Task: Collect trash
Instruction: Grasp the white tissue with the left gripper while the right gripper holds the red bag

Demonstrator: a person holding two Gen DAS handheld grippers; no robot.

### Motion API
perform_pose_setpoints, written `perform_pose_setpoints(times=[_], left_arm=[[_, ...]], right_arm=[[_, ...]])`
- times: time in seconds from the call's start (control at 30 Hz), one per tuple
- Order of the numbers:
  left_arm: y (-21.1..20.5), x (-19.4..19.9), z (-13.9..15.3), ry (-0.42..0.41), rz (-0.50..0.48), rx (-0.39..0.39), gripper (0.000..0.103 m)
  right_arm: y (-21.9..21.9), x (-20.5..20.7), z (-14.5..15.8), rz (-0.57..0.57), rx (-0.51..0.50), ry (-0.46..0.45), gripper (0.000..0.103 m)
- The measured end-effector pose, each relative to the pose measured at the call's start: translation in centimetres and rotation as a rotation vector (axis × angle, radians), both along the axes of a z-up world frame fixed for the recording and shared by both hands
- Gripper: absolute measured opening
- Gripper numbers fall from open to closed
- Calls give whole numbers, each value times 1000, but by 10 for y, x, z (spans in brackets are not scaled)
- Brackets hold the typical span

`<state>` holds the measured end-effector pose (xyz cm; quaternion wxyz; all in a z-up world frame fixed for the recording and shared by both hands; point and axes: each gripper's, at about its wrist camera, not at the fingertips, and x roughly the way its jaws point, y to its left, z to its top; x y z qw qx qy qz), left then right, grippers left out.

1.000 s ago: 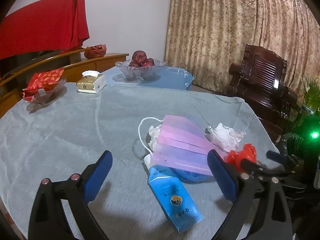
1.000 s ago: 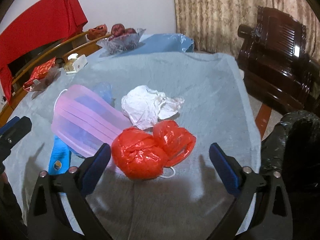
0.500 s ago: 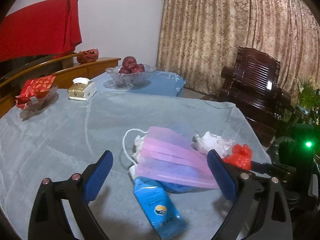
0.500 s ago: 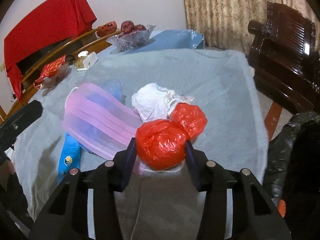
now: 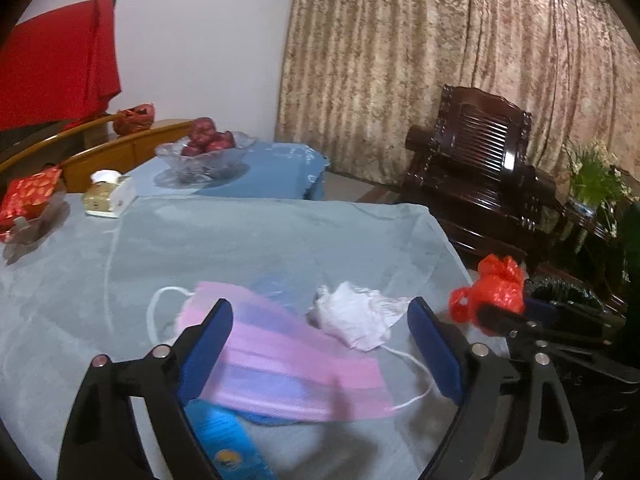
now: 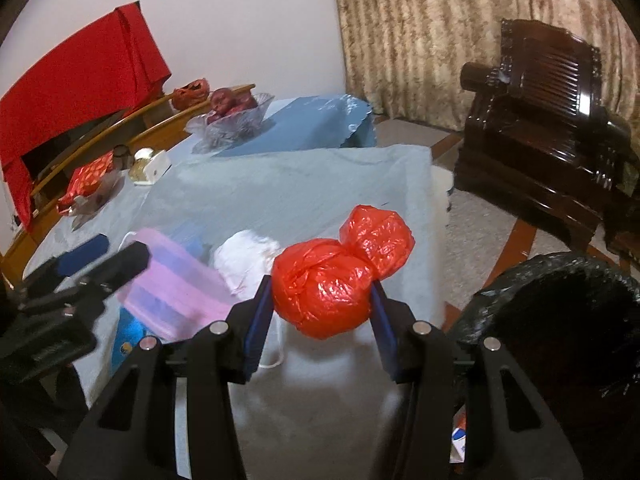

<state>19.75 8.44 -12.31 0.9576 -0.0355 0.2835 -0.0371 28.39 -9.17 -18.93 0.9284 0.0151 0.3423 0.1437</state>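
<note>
My right gripper (image 6: 320, 300) is shut on a crumpled red plastic bag (image 6: 320, 288) and holds it above the table's right edge; the bag also shows in the left wrist view (image 5: 496, 288). My left gripper (image 5: 320, 344) is open and empty, low over a pink face mask (image 5: 280, 356). A crumpled white tissue (image 5: 352, 316) lies right of the mask, and a blue packet (image 5: 224, 436) sticks out from under it. A bin lined with a black bag (image 6: 560, 328) stands at the right, beside the table.
The table has a grey cloth (image 5: 240, 236). At its far side stand a glass fruit bowl (image 5: 204, 156), a tissue box (image 5: 106, 196) and a red packet in a dish (image 5: 28, 200). A dark wooden armchair (image 5: 480, 168) stands at the right.
My right gripper closed on the red bag and lifted it off the table toward the right. My left gripper moved right and forward over the mask, staying open.
</note>
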Motion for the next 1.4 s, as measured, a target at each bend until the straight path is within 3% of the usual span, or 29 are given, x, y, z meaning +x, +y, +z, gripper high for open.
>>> perform_pose_setpoints(times=[0.5,0.57,0.67,0.73,0.83,0.93,1.23,1.4], left_arm=[[-44,61,-41,134,-41,26,76],[-48,64,-46,152,-46,30,70],[-48,70,-55,195,-58,17,50],[-46,72,-58,213,-70,2,25],[-44,70,-55,199,-75,-16,6],[-42,67,-47,172,-82,-23,0],[-34,42,0,66,-99,-67,0],[-37,37,0,78,-110,-50,1]], right_arm=[[-36,6,-3,-61,13,-6,45],[-36,7,-3,-62,16,-3,45],[-31,8,-5,-61,16,2,45],[-31,8,-7,-61,20,8,45],[-29,10,-7,-59,21,11,45],[-27,9,-6,-56,24,8,45],[-33,-5,11,-52,31,-37,45],[-37,-12,15,-51,36,-49,45]])
